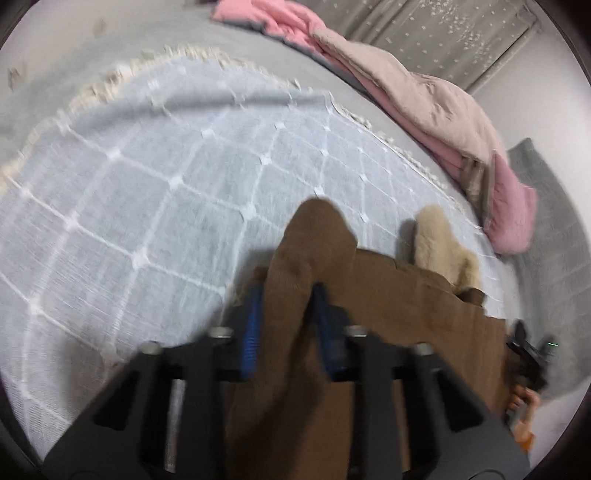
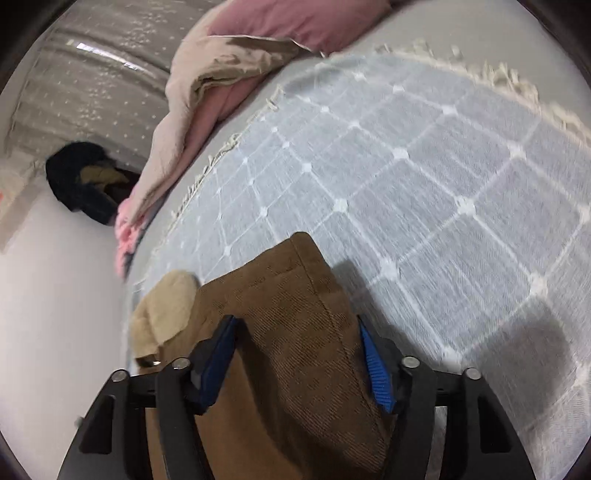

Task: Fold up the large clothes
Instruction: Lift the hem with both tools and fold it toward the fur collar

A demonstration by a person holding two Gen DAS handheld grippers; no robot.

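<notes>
A brown corduroy garment with a cream fleece collar hangs over a pale blue checked blanket on the bed. My left gripper is shut on a fold of the brown cloth, which rises between its blue pads. In the right wrist view my right gripper has its blue pads set wider apart, with a thick fold of the same brown garment filling the gap between them and lifted above the blanket. The fleece collar hangs at its left.
A pink and beige quilt lies bunched along the bed's far side; it also shows in the right wrist view. A dark heap of clothes sits on the floor. Grey curtains hang behind. The blanket has a fringed edge.
</notes>
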